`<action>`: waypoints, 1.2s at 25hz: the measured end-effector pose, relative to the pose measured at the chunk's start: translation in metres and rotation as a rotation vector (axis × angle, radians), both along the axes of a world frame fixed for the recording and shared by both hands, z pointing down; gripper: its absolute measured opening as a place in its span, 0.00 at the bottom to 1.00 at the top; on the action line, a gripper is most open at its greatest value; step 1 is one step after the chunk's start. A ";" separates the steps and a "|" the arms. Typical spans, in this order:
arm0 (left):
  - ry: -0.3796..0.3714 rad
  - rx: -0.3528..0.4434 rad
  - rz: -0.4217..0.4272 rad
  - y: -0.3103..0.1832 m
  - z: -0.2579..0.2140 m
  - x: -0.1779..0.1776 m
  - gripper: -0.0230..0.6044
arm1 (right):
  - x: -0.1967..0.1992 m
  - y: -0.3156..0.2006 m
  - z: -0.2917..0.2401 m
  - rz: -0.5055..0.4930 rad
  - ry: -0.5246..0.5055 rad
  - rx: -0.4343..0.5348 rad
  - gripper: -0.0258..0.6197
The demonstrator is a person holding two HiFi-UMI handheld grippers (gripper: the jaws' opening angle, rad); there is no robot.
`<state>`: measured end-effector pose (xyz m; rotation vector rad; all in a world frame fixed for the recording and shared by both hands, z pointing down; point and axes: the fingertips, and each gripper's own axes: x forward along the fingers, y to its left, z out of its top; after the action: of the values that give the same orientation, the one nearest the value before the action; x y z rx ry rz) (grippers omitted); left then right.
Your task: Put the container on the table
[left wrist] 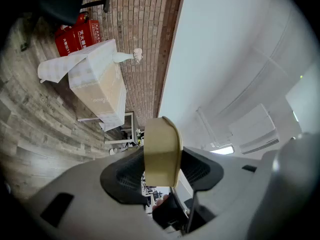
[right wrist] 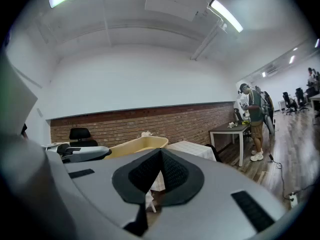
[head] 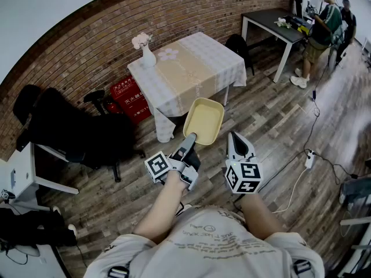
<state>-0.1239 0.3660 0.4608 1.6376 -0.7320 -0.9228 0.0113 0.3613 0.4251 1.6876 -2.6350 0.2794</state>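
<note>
A pale yellow container (head: 204, 120) hangs in the air just in front of the table (head: 215, 62), which wears a checked cloth. My left gripper (head: 189, 139) is shut on the container's near rim. In the left gripper view the rim (left wrist: 161, 151) sits pinched between the two dark pads, with the table (left wrist: 97, 79) far off. My right gripper (head: 234, 138) floats to the right of the container, apart from it. Its pads meet with nothing between them (right wrist: 159, 156). That view also shows the container (right wrist: 137, 146) off to its left.
A white vase with flowers (head: 145, 51) stands on the table's far left corner. Red boxes (head: 127, 94) and a black office chair (head: 75, 132) sit left of the table. Two people (head: 322, 22) stand at a dark desk (head: 272, 22). A power strip with cable (head: 310, 158) lies on the floor.
</note>
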 end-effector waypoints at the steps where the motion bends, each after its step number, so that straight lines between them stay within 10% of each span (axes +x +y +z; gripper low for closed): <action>1: 0.000 -0.002 0.001 0.000 0.000 0.003 0.40 | 0.003 0.000 -0.001 0.002 0.003 0.003 0.04; 30: -0.008 -0.021 0.030 -0.023 0.017 0.110 0.40 | 0.098 -0.013 0.015 0.009 -0.021 0.011 0.04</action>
<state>-0.0144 0.3431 0.4774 1.6309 -0.7177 -0.8850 0.1095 0.3480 0.4401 1.7100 -2.6493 0.2853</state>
